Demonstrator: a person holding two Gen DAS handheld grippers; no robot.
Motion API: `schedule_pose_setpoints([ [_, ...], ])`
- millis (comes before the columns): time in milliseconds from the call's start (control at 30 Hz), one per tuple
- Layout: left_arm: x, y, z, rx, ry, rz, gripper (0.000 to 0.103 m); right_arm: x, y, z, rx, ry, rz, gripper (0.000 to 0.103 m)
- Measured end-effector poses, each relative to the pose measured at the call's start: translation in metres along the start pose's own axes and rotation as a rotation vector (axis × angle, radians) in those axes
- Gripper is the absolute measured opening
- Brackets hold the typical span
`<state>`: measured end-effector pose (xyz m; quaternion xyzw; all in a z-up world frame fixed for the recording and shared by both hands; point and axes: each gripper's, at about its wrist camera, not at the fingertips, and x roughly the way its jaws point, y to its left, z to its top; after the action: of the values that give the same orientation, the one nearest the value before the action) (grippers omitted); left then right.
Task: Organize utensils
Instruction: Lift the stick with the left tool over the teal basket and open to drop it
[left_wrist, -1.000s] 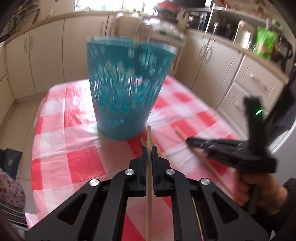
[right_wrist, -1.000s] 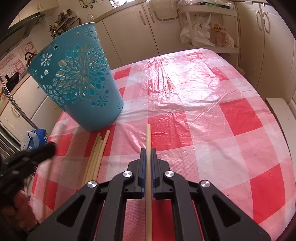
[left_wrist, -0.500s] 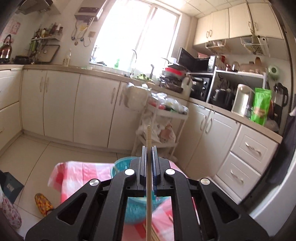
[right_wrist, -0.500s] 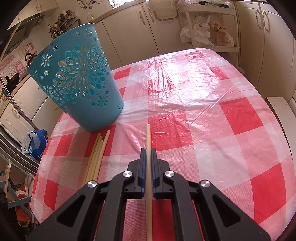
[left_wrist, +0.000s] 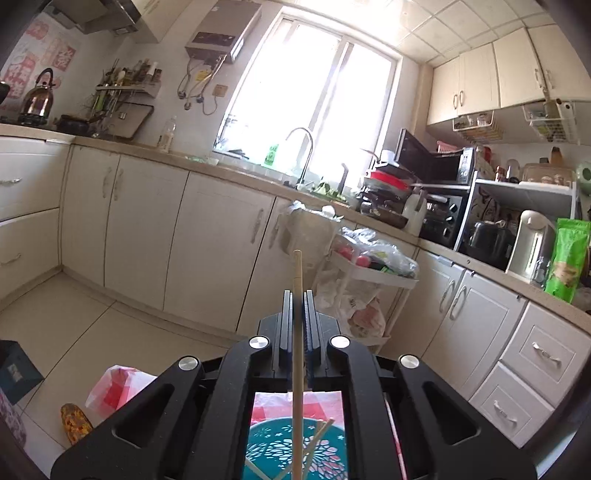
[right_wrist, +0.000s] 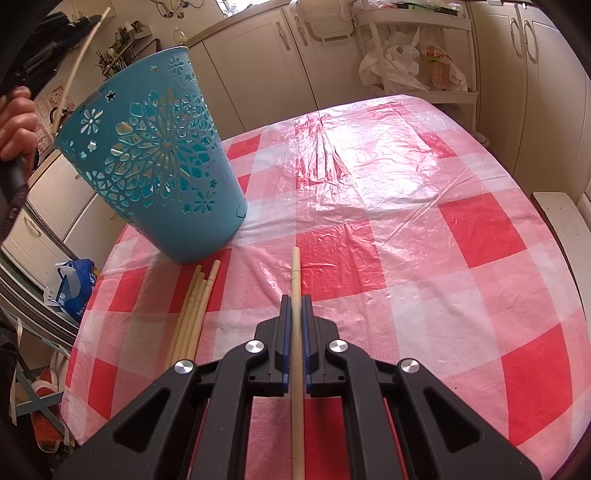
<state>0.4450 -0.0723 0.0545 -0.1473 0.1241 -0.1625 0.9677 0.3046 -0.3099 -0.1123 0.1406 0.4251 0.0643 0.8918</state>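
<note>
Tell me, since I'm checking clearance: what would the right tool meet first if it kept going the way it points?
Probably the checked tablecloth: the right tool, shut on a chopstick, tilts down at bare cloth.

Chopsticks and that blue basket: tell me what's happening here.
A person is sorting chopsticks into the blue basket on the checked table. The left gripper holds one chopstick raised above the basket, where a few already lie. The right gripper is shut on another chopstick low over the table. More loose chopsticks lie beside the basket.
</note>
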Motion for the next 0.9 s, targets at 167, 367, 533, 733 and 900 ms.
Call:
schedule_pose_setpoints([
  [167,0.006,0.009,-0.023,0.016,0.035,0.014,0.005,0.001,0.001,-0.001,0.0,-0.001,0.0,0.006],
  [367,0.001,0.016,-0.046,0.046,0.082,0.024,0.005,0.002,0.001,0.0,0.001,-0.001,0.001,0.006],
  [533,-0.004,0.023,-0.045,0.033,0.071,0.04,0.005,0.003,0.002,0.0,0.004,0.0,0.003,0.006],
  [733,-0.005,0.022,-0.034,0.037,0.05,0.041,0.005,0.003,0.001,0.0,0.004,0.0,0.004,0.006],
  [900,-0.008,0.021,-0.045,0.059,0.092,0.03,0.005,0.003,0.0,0.0,0.005,-0.001,0.008,0.006],
])
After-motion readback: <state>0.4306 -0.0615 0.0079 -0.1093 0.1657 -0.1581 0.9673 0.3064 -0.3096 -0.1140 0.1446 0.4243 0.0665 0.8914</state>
